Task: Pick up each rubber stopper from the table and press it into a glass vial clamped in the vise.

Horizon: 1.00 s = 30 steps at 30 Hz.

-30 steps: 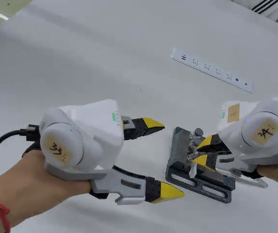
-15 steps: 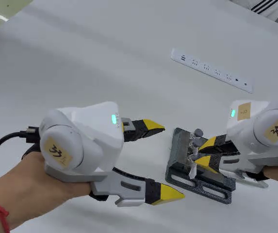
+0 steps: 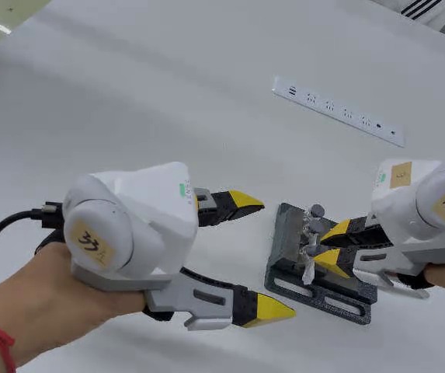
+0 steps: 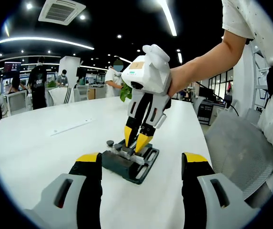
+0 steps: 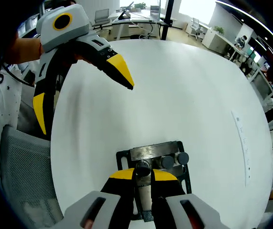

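The likeliest trouble lay in the push itself. The right gripper (image 5: 143,174) had its yellow-tipped jaws drawn close together around a rubber stopper (image 5: 142,168), apparently pinching it at the mouth of the nearest glass vial (image 3: 308,269) in the vise (image 3: 315,291). If the press came down off the vial's axis, the stopper could seat crooked or squirt out from between the narrow tips, and a sideways load might crack the glass or tilt it in the clamp. Two more stoppers (image 5: 166,162) stood just beside it along the same clamp line, so a jaw that strayed toward the right of the right gripper view could knock a neighbour. Nothing visible braced the vise on the white table (image 3: 168,93): the left gripper (image 3: 262,256) hung at the lower left of the head view, jaws spread wide and holding nothing, well apart from the vise. A hard shove might therefore slide the whole fixture.

The stopper itself looked small, round and dark grey, with a matte top seen from above at the lower middle of the right gripper view. It sat between the yellow tips, just below the vise's metal bar. How deep it sat in the vial could not be told, since the jaws hid most of the glass. A white power strip (image 3: 338,113) lay at the upper right of the head view, clear of the work.
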Available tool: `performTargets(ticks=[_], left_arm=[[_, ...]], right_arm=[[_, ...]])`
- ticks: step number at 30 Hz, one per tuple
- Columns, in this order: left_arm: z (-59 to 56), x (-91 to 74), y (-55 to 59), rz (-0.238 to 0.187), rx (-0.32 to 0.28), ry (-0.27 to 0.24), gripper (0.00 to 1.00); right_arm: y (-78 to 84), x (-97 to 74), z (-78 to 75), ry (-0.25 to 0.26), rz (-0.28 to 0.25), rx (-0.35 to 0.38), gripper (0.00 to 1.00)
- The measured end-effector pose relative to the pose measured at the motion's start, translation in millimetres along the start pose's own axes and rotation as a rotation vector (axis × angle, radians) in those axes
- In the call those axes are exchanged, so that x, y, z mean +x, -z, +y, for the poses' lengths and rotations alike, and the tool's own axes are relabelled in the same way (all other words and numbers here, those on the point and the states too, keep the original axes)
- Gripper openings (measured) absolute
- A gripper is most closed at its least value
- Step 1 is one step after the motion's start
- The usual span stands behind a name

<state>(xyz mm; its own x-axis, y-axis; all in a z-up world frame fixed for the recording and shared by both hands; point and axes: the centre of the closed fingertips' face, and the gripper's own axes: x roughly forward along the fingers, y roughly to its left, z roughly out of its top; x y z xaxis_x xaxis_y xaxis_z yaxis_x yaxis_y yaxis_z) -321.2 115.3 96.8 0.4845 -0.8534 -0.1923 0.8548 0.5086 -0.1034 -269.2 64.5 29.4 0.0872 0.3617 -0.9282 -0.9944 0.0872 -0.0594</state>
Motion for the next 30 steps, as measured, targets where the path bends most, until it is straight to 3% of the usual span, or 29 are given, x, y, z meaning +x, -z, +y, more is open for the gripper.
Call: performTargets(ticks=[19, 30], left_arm=[[1.2, 0.7, -0.6, -0.001, -0.004, -0.001, 0.66], [0.3, 0.4, 2.9, -0.006, -0.012, -0.006, 0.65]], right_arm=[[0.3, -1.5, -2.0, -0.011, 0.026, -0.037, 0.06], [-3.5, -3.8, -1.5, -0.035, 0.117, -0.197, 0.06]])
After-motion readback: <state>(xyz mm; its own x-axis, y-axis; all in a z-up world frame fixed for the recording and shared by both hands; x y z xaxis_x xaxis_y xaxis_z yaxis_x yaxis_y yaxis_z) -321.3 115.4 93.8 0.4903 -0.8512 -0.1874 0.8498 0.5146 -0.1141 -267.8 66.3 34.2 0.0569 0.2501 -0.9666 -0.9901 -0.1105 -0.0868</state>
